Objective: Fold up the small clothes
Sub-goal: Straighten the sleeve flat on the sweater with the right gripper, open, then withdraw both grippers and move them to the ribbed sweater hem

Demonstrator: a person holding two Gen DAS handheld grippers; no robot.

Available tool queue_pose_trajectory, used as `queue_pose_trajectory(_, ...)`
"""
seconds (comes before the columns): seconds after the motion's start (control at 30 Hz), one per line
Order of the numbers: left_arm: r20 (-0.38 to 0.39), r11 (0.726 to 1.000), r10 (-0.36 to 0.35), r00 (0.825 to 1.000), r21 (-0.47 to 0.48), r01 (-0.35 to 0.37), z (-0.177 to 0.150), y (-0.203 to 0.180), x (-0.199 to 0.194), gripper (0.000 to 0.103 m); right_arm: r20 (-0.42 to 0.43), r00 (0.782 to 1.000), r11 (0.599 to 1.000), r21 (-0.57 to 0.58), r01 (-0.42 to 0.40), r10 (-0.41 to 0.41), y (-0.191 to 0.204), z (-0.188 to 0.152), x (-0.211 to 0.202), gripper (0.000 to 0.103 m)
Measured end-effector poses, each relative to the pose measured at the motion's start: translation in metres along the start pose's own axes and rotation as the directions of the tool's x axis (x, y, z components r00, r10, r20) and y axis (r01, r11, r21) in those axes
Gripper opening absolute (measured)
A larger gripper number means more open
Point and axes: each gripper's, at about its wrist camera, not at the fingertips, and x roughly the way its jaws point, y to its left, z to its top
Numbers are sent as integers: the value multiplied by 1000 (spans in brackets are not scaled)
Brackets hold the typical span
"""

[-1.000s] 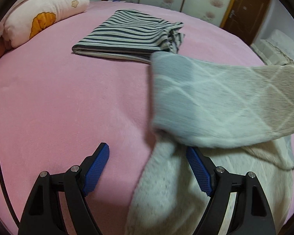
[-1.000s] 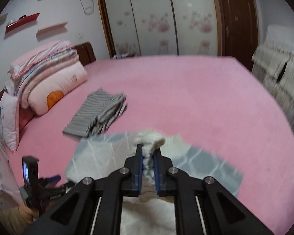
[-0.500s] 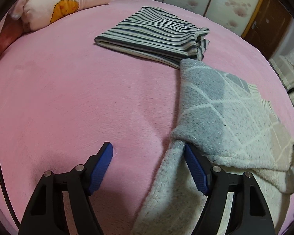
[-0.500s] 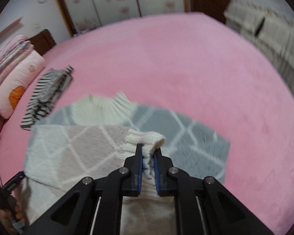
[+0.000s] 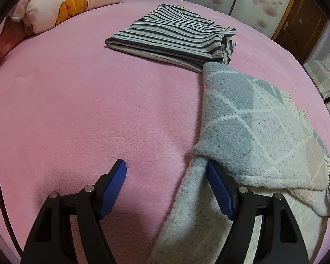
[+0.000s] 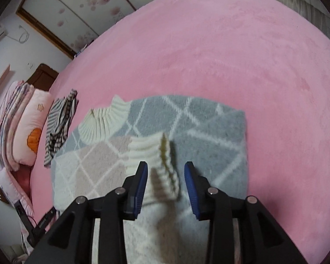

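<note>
Left wrist: sweater (image 5: pixel 248 118) edge beside bare blanket (image 5: pixel 77 110)

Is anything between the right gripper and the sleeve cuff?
Nothing visible. The cuff sits right between the right gripper's jaws, which have just been opening and no longer press it, on the sweater.

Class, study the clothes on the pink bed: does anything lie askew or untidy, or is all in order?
Little stands out. The sweater lies flat with one sleeve folded across it, but the sleeve's cuff stands crumpled between the open right tongs. The sweater's corner overlaps the edge of the folded striped garment.
</note>
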Motion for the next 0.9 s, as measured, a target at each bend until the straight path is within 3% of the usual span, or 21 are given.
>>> queue_pose_trajectory(0.1, -2, 1000, 0, 1000, -2, 0, 1, 1, 1, 75, -20, 1000, 998, -53, 23, -24, 9, -11, 5, 31)
queue_pose_trajectory(0.17, -2, 1000, -2, 1000, -3, 2, 0, 0, 1, 75, 3, 997, 993, -90, 83, -83, 15, -15, 3, 16)
queue_pose_trajectory(0.27, -7, 1000, -4, 1000, 1, 4, 0, 1, 2, 75, 27, 995, 994, -62, 94, -93, 13, -19, -9, 10)
queue_pose_trajectory(0.47, -25, 999, 11, 1000, 36, -10, 1, -2, 3, 75, 15, 986, 982, -85, 170, -169, 16, -28, -5, 9)
queue_pose_trajectory(0.63, -29, 992, 30, 999, 120, -26, 0, -9, -11, 75, 66, 974, 965, -136, 223, -215, 36, -33, -27, 11)
queue_pose_trajectory(0.9, 83, 987, -18, 996, 158, 5, -6, -2, -99, 87, 176, 960, 941, -224, 254, -217, 65, -66, -99, 11)
